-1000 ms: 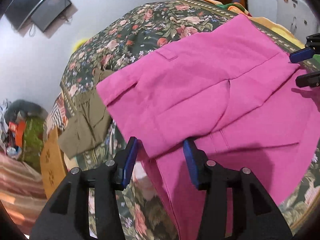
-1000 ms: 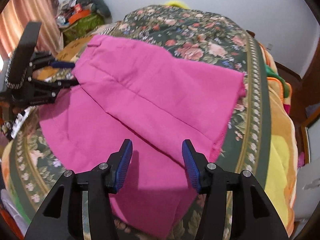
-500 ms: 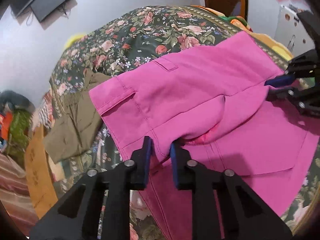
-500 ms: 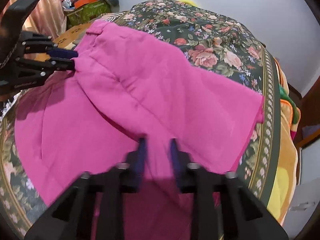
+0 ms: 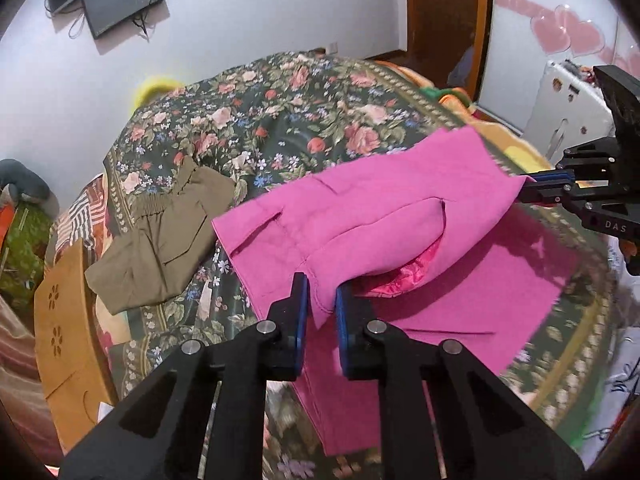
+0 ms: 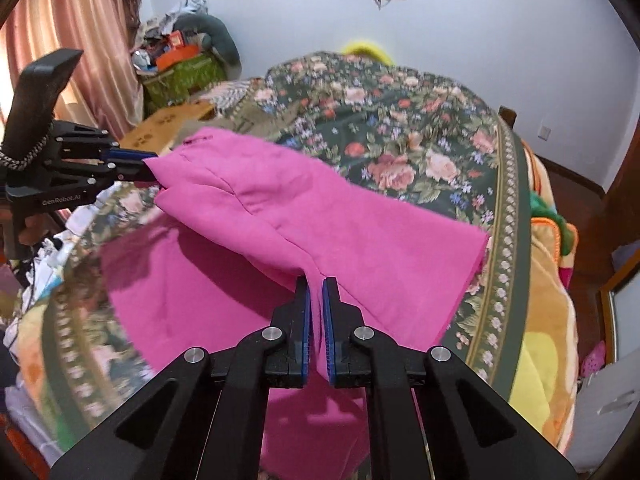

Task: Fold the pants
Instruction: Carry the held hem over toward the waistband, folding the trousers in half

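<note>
Pink pants lie on a floral bedspread, with the upper layer lifted off the lower one. My left gripper is shut on the waist end of the lifted layer. My right gripper is shut on the leg end of the same layer. The right gripper also shows at the right edge of the left wrist view, and the left gripper at the left of the right wrist view. The fabric hangs between the two grippers above the bottom layer.
Folded olive-brown pants lie on the bed to the left of the pink pants. A small wooden table stands beside the bed. An orange and yellow blanket lies along the bed's right side. Clutter is piled near the curtain.
Both grippers went from open to shut on the pants' top layer. They have lifted it off the bed, so it hangs between them.
</note>
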